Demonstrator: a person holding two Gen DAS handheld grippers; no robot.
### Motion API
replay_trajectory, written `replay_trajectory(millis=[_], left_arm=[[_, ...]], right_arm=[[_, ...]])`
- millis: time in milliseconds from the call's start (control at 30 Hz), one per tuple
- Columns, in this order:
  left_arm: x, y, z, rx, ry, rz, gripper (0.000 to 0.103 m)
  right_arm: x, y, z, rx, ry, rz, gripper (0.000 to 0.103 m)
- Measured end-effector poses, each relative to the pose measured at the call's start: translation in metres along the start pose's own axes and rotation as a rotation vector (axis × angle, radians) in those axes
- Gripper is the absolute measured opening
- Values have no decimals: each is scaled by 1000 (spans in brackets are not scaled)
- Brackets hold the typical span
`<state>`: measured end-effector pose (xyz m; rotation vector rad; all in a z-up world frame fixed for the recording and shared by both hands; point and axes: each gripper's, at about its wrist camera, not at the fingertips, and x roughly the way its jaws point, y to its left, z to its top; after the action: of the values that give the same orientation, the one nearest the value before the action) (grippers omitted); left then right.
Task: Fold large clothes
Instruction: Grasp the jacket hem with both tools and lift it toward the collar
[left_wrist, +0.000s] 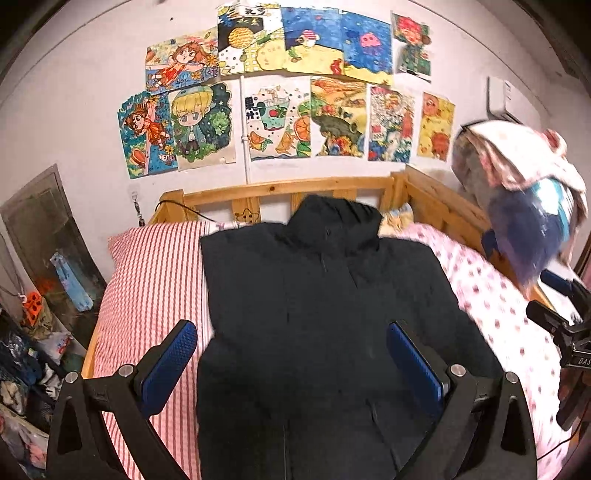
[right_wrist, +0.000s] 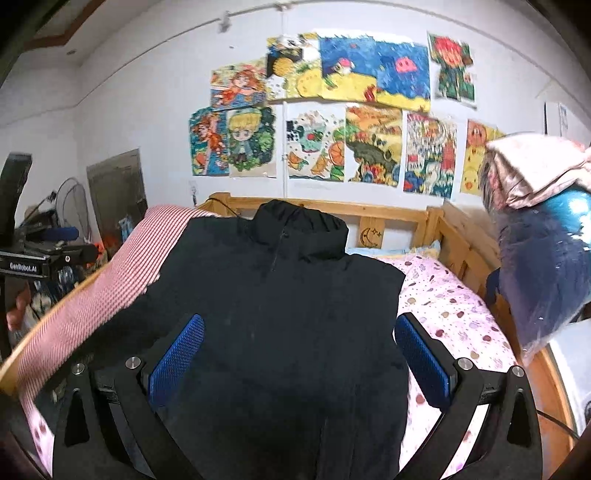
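— Fingers first: how do yours stand?

— Both pairs are spread wide with nothing between them. On my left gripper (left_wrist: 291, 363) the blue pads (left_wrist: 168, 363) sit far apart, and the same goes for my right gripper (right_wrist: 299, 356), whose blue pads (right_wrist: 424, 360) frame open air above dark cloth.

— And the garment?

— The black jacket (left_wrist: 317, 314) lies flat on the bed, front up, collar pointing away from me toward the wooden headboard (left_wrist: 280, 192). It has a zip running down its middle, and I see no sleeves sticking out at the sides, so they may be tucked in; I cannot tell. From my left wrist, the jacket fills the gap between the pads, with the left pad over the jacket's left edge, where it meets the red-striped sheet (left_wrist: 147, 280). From my right wrist, the left pad hangs over the jacket's body and the right pad over its right edge, just beside the pink dotted quilt (right_wrist: 450, 306). Whether my fingertips touch the fabric I cannot tell.

— What lies further out?

— The striped sheet runs along the jacket's left side, the dotted quilt along its right. Beyond the headboard, coloured children's drawings (left_wrist: 288, 92) cover the white wall. On the right, a bundle of bagged bedding (left_wrist: 528, 206) sits on the bed's side rail. My other gripper shows at the edge of each view.
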<state>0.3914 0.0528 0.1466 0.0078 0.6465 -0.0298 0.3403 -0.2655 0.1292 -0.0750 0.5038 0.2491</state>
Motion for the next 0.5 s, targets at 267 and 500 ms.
replay_trajectory(millis=[267, 500], left_arm=[[108, 6, 73, -55, -15, -1, 103], [209, -9, 108, -56, -8, -22, 103]], right_arm=[[110, -35, 56, 109, 34, 9, 102], [222, -76, 85, 259, 37, 42, 102]])
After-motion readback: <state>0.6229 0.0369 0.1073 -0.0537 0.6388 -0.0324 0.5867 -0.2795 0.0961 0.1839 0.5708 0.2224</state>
